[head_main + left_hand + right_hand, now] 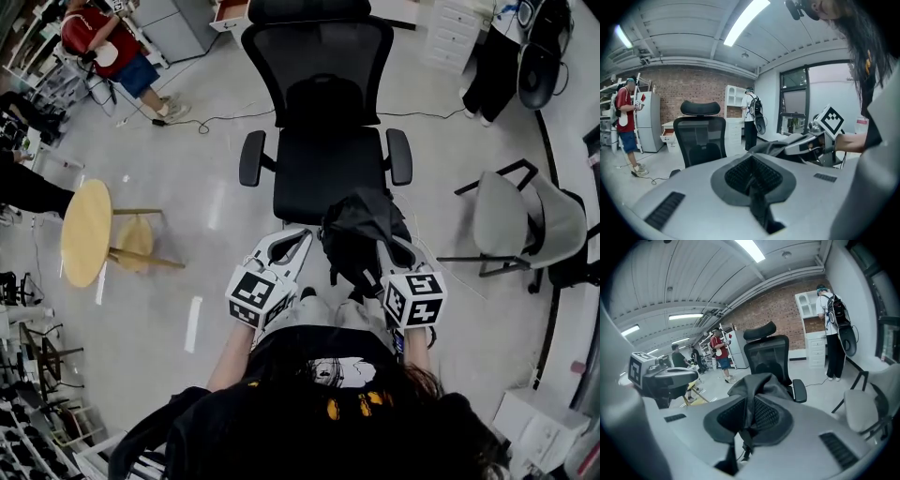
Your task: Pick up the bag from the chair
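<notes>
On the pale workshop floor (216,169) stands a black mesh office chair (323,141). The black bag (361,234) hangs at the front edge of the seat, its cloth pinched in the right claw (747,420). The left claw (752,180) is clenched on nothing beside it. Both claws point slightly down; I think a slow, straight lift clears the seat.

Supporting surfaces: floor and office chair

A pale, glossy floor (206,187) is recorded, on which a black mesh-backed office chair (323,169) stands upright with both armrests out to its sides. A black bag (361,230) is seen over the front right edge of the seat; whether it rests on the seat cannot be determined. A thin cable (225,119) is laid on the floor just behind the chair. A round wooden table (86,232) is tipped on its side to the left, and a grey chair (511,220) is placed to the right, both well apart from the office chair.
</notes>
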`<state>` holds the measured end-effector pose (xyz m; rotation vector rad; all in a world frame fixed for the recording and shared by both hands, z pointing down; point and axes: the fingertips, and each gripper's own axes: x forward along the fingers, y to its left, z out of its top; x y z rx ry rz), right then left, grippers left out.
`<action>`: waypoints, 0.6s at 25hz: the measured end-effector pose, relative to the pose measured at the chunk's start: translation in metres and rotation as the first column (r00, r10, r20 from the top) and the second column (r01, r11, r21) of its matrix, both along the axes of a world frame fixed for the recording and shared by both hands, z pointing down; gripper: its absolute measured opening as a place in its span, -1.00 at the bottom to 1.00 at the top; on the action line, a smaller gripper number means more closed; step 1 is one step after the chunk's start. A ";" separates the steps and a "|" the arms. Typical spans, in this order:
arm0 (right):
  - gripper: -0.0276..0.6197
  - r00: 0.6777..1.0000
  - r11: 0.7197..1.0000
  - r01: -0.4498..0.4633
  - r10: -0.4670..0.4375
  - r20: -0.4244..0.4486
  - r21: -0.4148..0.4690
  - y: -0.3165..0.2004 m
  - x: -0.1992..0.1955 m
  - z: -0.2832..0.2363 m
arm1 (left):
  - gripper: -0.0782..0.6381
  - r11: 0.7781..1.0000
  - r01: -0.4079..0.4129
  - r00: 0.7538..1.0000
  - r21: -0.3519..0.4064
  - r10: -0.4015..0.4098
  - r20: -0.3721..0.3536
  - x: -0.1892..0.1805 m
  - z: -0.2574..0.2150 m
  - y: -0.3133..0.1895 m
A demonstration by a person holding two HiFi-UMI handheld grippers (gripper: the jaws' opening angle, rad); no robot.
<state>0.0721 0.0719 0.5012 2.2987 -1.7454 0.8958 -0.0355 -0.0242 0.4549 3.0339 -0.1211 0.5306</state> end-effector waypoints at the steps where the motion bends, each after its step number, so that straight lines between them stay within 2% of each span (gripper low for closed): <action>1: -0.83 1.000 1.000 -0.013 0.013 0.000 -0.001 0.000 -0.003 -0.001 | -0.77 1.000 -0.007 1.000 0.001 0.007 -0.001 -0.003 0.001 -0.003; 15: -0.83 0.993 0.993 -0.115 0.115 -0.011 -0.032 -0.005 -0.024 -0.008 | -0.77 0.997 -0.080 0.996 -0.022 0.079 -0.041 -0.024 -0.002 -0.023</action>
